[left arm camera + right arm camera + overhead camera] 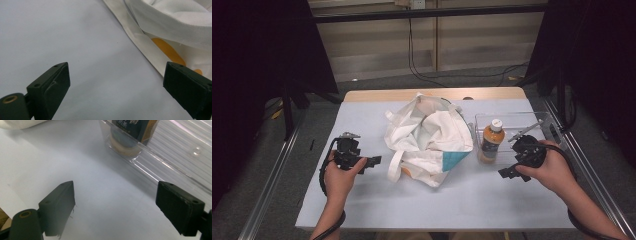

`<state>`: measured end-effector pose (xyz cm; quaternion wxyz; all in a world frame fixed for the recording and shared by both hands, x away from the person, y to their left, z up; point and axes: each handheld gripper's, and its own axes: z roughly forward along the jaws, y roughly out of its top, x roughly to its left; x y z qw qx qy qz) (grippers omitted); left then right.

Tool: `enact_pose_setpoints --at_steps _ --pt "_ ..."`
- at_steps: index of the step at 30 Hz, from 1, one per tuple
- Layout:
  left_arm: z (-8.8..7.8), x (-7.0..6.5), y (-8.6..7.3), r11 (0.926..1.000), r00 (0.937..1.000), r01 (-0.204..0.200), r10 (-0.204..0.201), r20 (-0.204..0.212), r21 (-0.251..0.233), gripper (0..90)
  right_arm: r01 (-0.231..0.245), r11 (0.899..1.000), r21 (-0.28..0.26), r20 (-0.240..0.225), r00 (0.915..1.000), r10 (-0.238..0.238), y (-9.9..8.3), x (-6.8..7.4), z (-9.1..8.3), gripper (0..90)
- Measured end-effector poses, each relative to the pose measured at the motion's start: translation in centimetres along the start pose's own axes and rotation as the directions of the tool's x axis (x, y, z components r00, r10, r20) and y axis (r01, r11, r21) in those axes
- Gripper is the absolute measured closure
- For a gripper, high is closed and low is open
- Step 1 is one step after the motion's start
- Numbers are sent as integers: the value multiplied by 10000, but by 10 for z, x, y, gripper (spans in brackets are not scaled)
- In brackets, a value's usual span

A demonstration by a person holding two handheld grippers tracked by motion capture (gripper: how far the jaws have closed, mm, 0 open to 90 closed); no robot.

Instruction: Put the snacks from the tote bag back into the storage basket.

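A crumpled white tote bag (427,140) with orange and teal print lies in the middle of the white table. Its edge with an orange mark (165,47) lies beyond my left jaws. An orange bottle (491,141) with a white cap stands in a clear plastic bin (532,122) to the bag's right. The bottle base (127,142) shows through the bin wall (155,167). My left gripper (374,161) is open just left of the bag, nothing between its jaws. My right gripper (507,173) is open in front of the bin, jaws wide and empty.
The table (362,200) has bare white surface in front of the bag and on the left. Metal frame rails (272,175) run along both sides. Cables (422,70) lie on the floor behind the table.
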<state>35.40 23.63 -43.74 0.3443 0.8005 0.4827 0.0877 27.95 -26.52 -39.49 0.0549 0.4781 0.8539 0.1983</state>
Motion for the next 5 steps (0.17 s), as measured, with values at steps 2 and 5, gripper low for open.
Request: enact_pose_setpoints --at_steps 2,5 --pt "1 0 0 10000 10000 -22 22 45 -16 70 13 10000 -26 -72 10000 -13 -3 1 2 154" --pt "0 1 -1 9999 9999 -149 149 -4 60 66 -31 9998 -179 -1 10000 31 -7 3 4 147"
